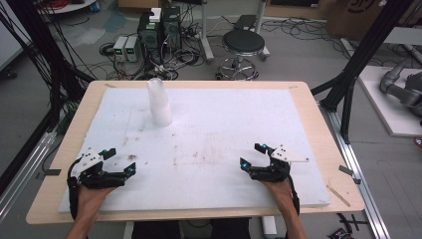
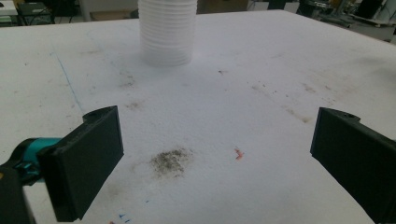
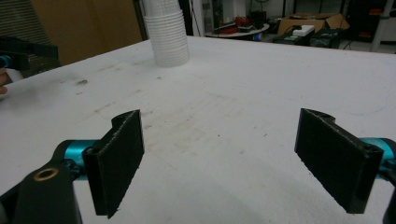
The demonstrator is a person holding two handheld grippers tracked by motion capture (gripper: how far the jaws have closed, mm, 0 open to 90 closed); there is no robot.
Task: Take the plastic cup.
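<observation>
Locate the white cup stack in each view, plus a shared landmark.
High view: cup stack far left-centre on the white board.
Left gripper view: top centre, upper part cut off.
Right gripper view: top, left of centre.
Shared landmark: the stained white board.

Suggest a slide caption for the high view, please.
Two open grippers, left and right, rest near a white board bearing stacked cups.

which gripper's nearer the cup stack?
Left. The left gripper sits at the near left of the board, the cup stack just ahead and slightly right. The right gripper is farther, across the board.
</observation>
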